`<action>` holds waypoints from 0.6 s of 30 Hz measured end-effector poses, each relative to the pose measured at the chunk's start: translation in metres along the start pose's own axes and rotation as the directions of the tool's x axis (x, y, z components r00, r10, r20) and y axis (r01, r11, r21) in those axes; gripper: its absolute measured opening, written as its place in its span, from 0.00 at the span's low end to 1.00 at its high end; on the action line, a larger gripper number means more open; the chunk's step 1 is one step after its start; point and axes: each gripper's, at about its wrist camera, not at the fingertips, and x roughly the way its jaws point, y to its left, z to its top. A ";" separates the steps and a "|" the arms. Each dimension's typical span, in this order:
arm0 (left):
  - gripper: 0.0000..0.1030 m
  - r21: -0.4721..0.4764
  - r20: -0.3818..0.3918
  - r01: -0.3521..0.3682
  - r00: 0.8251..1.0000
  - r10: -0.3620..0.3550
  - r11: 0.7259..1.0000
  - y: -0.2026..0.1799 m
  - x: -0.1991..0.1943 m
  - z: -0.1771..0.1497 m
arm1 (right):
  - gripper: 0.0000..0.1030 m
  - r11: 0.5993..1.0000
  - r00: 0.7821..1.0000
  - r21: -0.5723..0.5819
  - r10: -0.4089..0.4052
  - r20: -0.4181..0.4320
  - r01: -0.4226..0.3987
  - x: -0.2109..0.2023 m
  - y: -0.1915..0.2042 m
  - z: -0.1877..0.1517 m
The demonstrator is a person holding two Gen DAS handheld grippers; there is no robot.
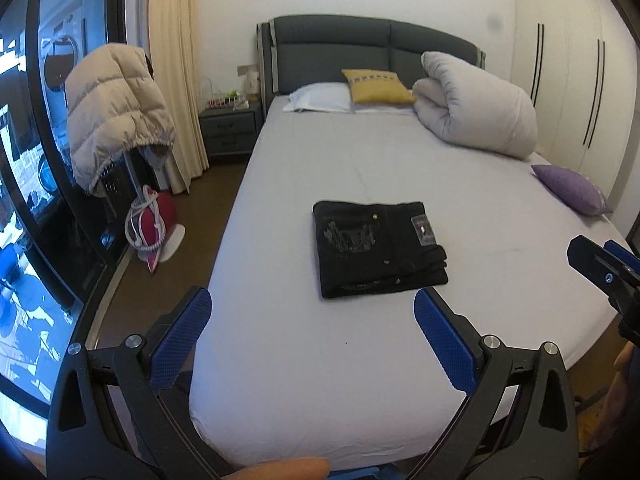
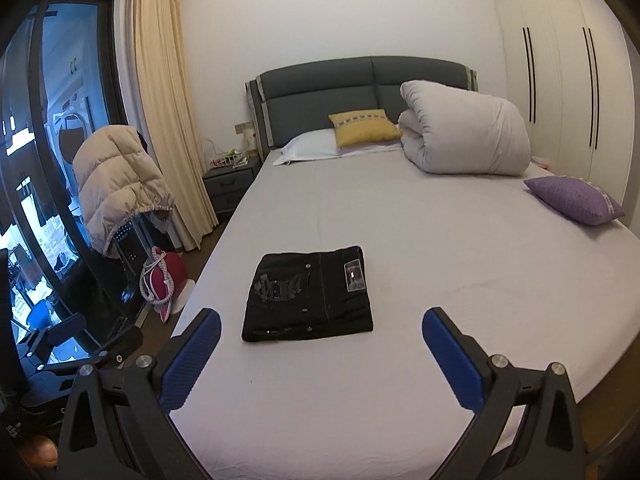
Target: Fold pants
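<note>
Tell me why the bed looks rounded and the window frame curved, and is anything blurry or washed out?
Left wrist view: the fisheye lens bows the grey-sheeted bed and dark window frame; the folded black pants look sharp, while daylight through the glass looks washed out. Right wrist view: same bending on the white wardrobe doors; soft, even light, and black corners where the lens circle ends.

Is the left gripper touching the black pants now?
Apart. In the left wrist view, the open left gripper is held short of the folded black pants, with bare sheet between.
</note>
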 end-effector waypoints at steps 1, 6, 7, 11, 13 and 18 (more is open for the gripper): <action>1.00 -0.004 -0.011 0.001 1.000 -0.001 1.000 0.001 0.005 -0.001 | 1.00 1.000 1.000 -0.001 0.000 -0.005 0.000 0.002 0.000 0.000; 1.00 -0.012 -0.036 -0.001 0.999 0.001 1.000 0.003 0.023 0.000 | 1.00 1.000 1.000 -0.016 0.001 -0.022 -0.001 0.009 0.005 -0.001; 1.00 -0.012 -0.041 -0.003 0.999 0.003 1.000 0.003 0.027 0.000 | 1.00 1.000 1.000 -0.018 0.000 -0.026 -0.001 0.011 0.005 -0.002; 1.00 -0.013 -0.051 -0.002 0.999 0.002 1.000 0.004 0.038 0.000 | 1.00 1.000 0.999 -0.025 0.001 -0.043 -0.002 0.015 0.008 -0.001; 1.00 -0.012 -0.052 -0.004 0.999 0.003 1.000 0.003 0.042 0.001 | 1.00 1.000 0.999 -0.027 0.001 -0.049 -0.002 0.016 0.008 -0.001; 1.00 -0.016 -0.060 -0.005 0.998 0.004 1.000 0.005 0.049 0.001 | 1.00 1.000 0.998 -0.029 0.002 -0.061 -0.003 0.019 0.010 -0.001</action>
